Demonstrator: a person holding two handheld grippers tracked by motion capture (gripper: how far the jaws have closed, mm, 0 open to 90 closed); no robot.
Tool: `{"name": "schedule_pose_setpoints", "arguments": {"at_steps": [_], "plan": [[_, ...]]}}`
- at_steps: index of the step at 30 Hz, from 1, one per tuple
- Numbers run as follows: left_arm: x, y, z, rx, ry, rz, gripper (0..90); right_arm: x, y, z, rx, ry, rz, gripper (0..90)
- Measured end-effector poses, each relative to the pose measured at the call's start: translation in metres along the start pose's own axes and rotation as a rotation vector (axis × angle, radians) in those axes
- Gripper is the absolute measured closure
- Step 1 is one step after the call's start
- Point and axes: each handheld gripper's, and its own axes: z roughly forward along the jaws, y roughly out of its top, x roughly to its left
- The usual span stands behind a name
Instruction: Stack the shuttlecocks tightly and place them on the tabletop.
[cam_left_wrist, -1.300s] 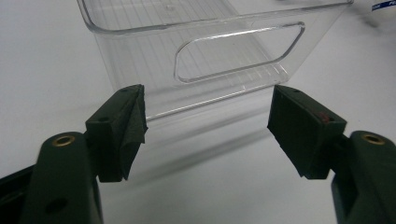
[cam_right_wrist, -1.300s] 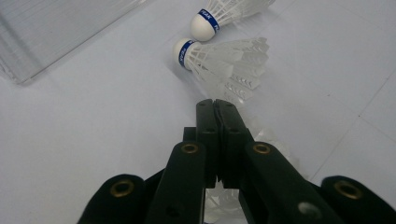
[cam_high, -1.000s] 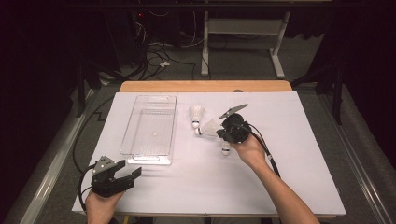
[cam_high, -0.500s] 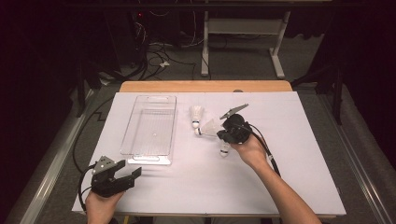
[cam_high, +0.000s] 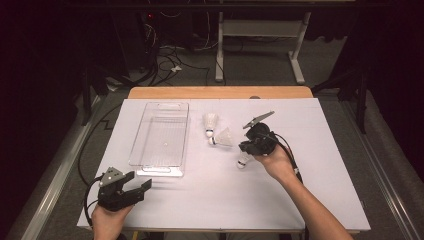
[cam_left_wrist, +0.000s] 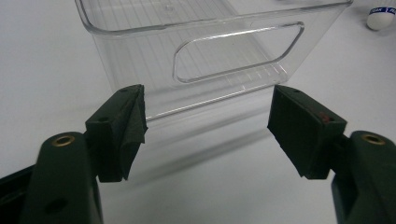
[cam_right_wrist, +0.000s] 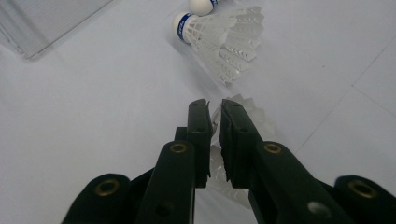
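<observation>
Three white feathered shuttlecocks lie at 3 o'clock of the clear rectangular plastic bin (cam_high: 161, 140), likely staged for loading into it. The right gripper (cam_right_wrist: 214, 122) pinches the nearest shuttlecock (cam_high: 243, 161) by the skirt edge, its jaws nearly together and just easing apart, feathers between them. The other two shuttlecocks (cam_high: 211, 123) (cam_high: 222, 137) sit at its 10 o'clock. The left gripper (cam_left_wrist: 208, 119) waits spread wide at the bin's 6 o'clock end. Positions match the earlier frame.
</observation>
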Motion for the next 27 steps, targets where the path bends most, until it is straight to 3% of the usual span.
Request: {"name": "schedule_pose_setpoints", "arguments": {"at_steps": [27], "plan": [[-0.001, 0.0, 0.001, 0.004, 0.001, 0.003, 28.8, -0.01, -0.035, -0.017, 0.048, 0.037, 0.03, 81.2]]}}
